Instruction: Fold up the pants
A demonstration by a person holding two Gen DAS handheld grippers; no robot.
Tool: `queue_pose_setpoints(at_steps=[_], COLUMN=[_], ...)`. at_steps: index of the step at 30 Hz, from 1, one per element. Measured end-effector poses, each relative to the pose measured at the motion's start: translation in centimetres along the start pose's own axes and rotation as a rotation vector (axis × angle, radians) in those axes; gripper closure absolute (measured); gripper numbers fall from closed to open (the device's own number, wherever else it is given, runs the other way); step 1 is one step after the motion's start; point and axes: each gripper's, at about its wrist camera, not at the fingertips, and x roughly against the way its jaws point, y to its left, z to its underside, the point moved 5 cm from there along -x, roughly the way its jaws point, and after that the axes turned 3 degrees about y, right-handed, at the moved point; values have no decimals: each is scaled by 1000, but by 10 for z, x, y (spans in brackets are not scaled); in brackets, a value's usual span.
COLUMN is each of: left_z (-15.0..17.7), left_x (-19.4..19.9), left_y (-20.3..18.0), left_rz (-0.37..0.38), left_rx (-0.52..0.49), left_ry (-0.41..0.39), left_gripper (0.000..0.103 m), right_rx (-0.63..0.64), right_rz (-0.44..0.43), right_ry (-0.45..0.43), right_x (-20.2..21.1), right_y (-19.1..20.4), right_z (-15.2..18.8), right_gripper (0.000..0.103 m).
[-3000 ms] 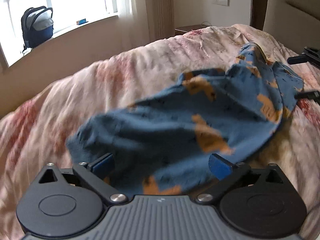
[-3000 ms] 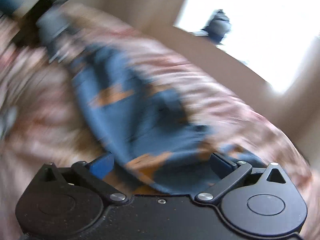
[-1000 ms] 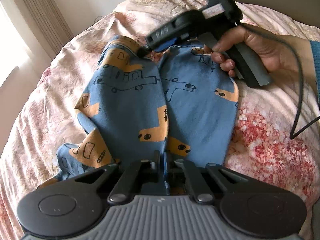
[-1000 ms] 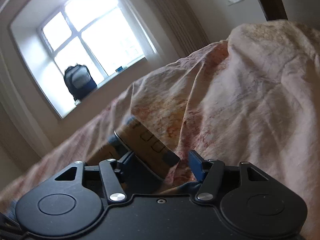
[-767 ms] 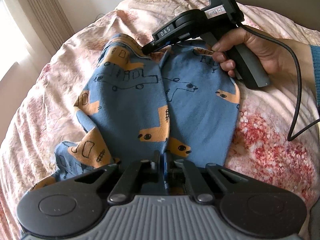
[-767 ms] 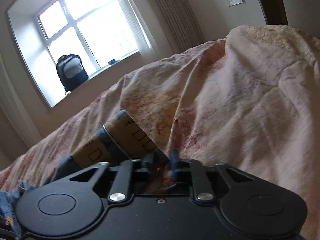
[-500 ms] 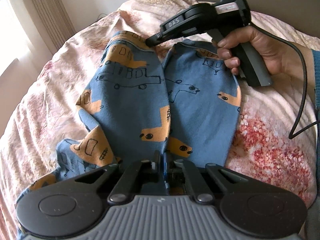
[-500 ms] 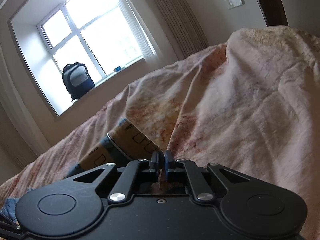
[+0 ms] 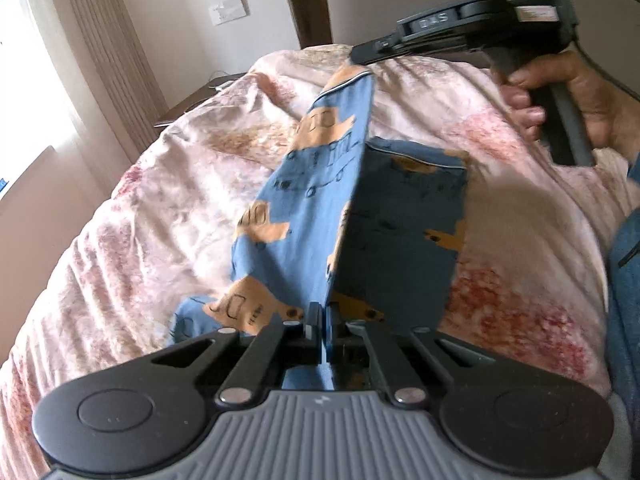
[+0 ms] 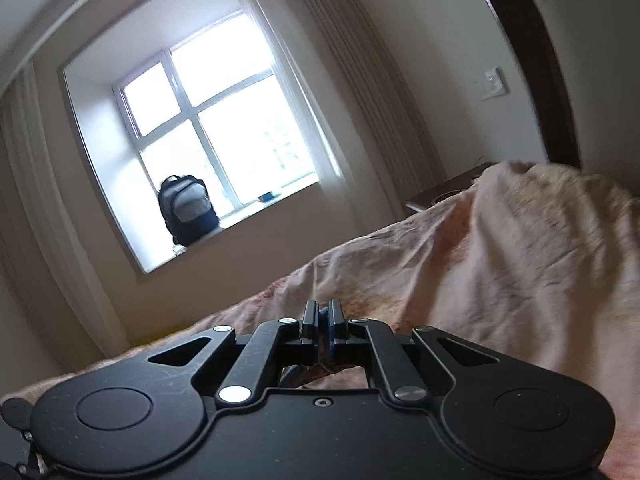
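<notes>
We've now lifted one leg of the blue truck-print cotton pants [image 9: 320, 200] off the pink floral quilt [image 9: 160, 200], the left gripper [image 9: 321, 320] and right gripper [image 10: 323, 322] each pinching an end, so it's ready to swing toward 3 o'clock onto the other leg.

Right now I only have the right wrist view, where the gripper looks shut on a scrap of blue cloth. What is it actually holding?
Observer: The right gripper is shut on a piped edge of the blue pants, raised above the bedspread.
Operator: And the other gripper?
Observer: The left gripper is shut on the near end of the same leg, so that leg stands up as a panel between the two grippers while the other leg lies flat on the bedspread.
</notes>
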Motion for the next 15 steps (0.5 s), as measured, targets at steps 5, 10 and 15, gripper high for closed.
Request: queue_pose_setpoints(at_steps=[5,10,15], left_z=[9,19,27], left_x=[-7,-15,-27], left_y=[-24,-46,-46], left_rz=[43,75,69], left_rx=[-40,-81,-88], left_ry=[11,41,92], left_gripper=[102,102,103], right_rx=[97,81,167], right_rz=[128,208,249], right_ry=[119,254,364], right_x=[32,44,38], right_y=[-13,-40,-45], right_z=[20,51,78], right_gripper=[99,100,100])
